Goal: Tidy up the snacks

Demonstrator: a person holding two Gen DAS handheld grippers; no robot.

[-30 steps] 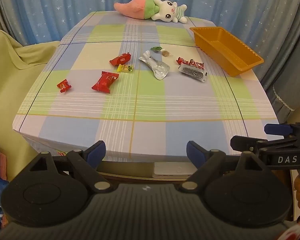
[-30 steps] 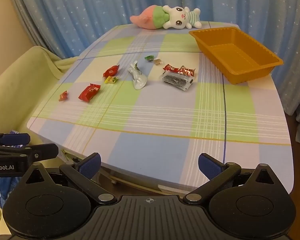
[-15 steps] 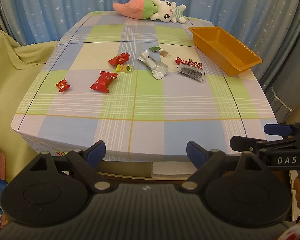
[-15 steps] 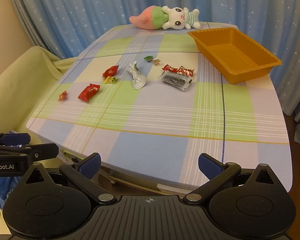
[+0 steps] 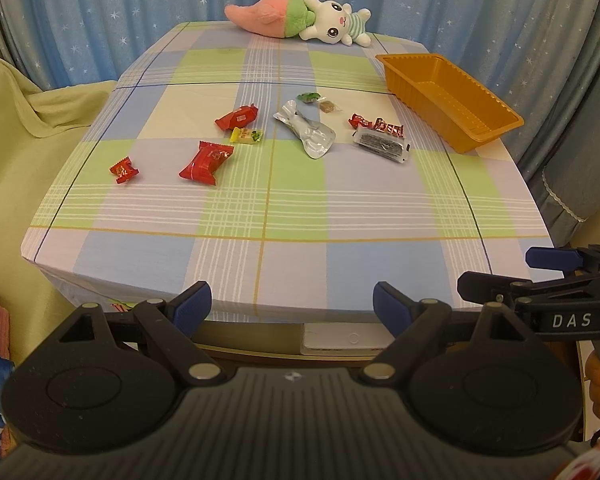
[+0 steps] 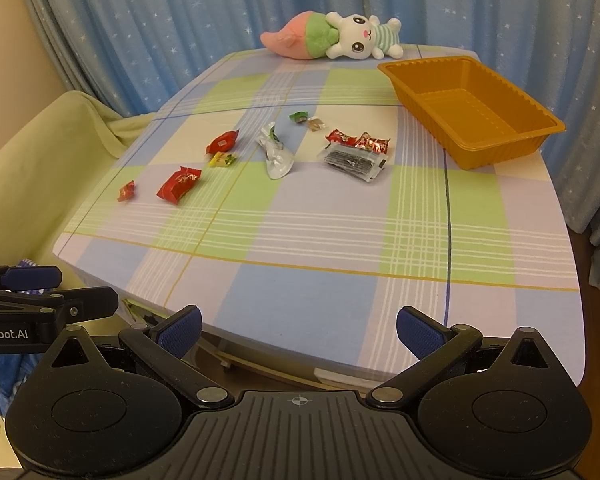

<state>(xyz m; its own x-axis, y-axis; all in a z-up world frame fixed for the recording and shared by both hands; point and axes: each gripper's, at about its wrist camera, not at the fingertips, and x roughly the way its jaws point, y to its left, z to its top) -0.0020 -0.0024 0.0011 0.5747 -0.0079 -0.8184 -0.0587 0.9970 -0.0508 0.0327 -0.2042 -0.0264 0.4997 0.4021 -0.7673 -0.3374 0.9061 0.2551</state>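
Both grippers, left (image 5: 292, 300) and right (image 6: 298, 326), hang wide and empty off the table's (image 5: 284, 216) near edge. Snacks (image 6: 354, 158) lie mid-table; the tray (image 6: 470, 146) sits at the far right corner. Wrappers look light, probably slippery: pinch a crimped end.

Two fisheye views from just off the near edge of the bench (image 5: 292, 216), facing its far end

The left wrist view looks forward over its own tongs (image 5: 292, 300) from the near left; the right wrist view does likewise over its tongs (image 6: 298, 326) from the near right. Both stand well back from the snacks and share the whole bench top, orange tray (image 6: 496, 136), plush rabbit (image 5: 300, 20) and curtain (image 6: 180, 20). Each catches the other tongs at its edge.
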